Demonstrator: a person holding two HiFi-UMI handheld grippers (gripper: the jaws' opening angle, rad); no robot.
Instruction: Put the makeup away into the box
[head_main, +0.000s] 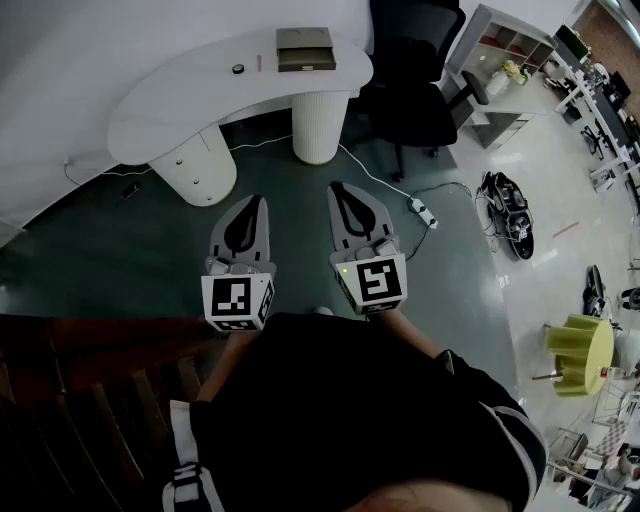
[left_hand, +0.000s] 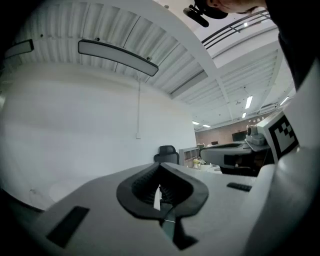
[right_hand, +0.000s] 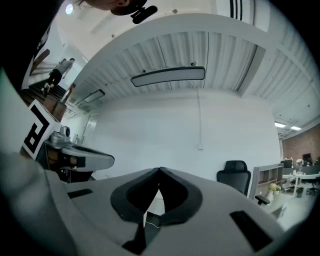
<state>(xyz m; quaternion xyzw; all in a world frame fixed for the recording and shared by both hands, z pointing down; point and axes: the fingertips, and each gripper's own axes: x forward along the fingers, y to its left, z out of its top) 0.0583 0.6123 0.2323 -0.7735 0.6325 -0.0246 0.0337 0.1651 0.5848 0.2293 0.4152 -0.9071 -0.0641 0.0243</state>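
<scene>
Two grippers, both clenched and empty: left gripper and right gripper each show jaws tip to tip with nothing between them. The person holds them level, side by side, over the dark floor, well short of the white desk. On the desk: one flat box, lid down, plus two small items to its left, one dark round piece and one thin pink stick. These are probably the makeup, but too small to confirm. Both lie apart from the box, not in it. Two white pedestals carry the desk; one black office chair stands to its right.
</scene>
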